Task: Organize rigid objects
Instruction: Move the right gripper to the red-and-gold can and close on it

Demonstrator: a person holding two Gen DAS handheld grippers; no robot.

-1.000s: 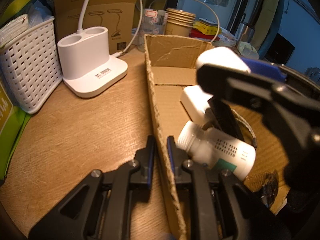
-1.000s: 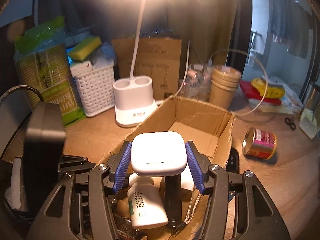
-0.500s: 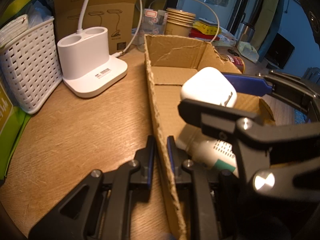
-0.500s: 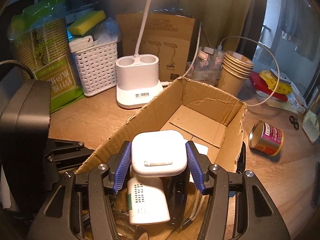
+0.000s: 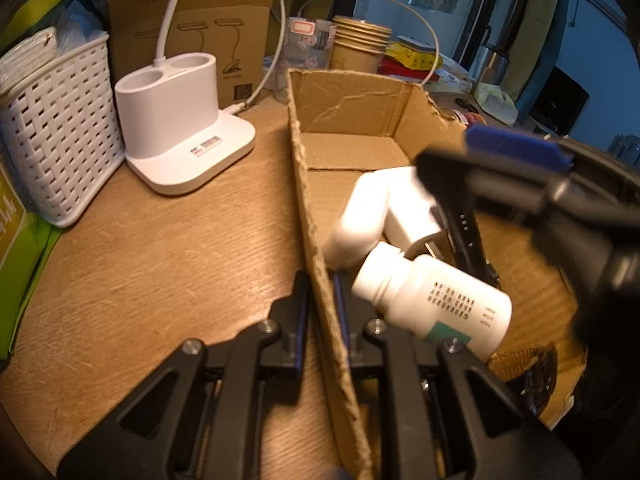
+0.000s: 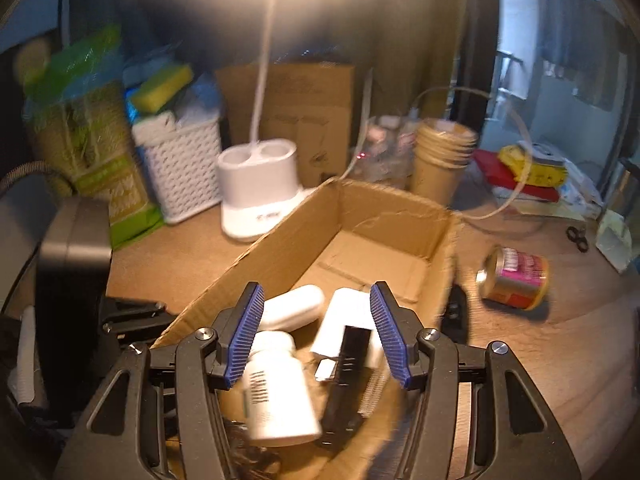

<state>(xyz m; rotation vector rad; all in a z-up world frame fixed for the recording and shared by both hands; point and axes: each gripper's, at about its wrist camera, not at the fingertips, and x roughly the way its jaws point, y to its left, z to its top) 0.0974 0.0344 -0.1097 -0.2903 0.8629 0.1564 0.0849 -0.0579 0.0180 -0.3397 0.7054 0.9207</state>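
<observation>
**Cardboard box filling up, one can left outside**

Cardboard is pinched between the fingers of the left gripper (image 5: 320, 300): its jaws are drawn nearly together on the near side wall of the open brown cardboard box (image 5: 348, 100), one finger outside and one inside, steadying it on the wooden tabletop (image 5: 160, 260).

Over the box hangs the right gripper (image 6: 316, 336), blue-padded jaws spread wide with nothing between them. Just below and ahead of its fingertips lies a white rounded plastic case (image 6: 290, 306), blurred in both views, leaning near the wall the left gripper clamps. Beside it sit a white pill bottle with a ribbed cap (image 5: 432, 304), on its side directly under the right jaws, a flat white rectangular block (image 6: 344, 316) and a black comb-like strip (image 6: 348, 368). The far half of the box floor is bare.

I judge the case is just placed and this drop step finished. Still outside, well off to the right gripper's right and lying on its side on the table, is a small pink-labelled metal can (image 6: 514, 278). It looks the likely next pick: the right gripper would need to lift clear of the box rim, swing right, and close across the can's round body so it cannot roll, while the left keeps its clamp.
</observation>
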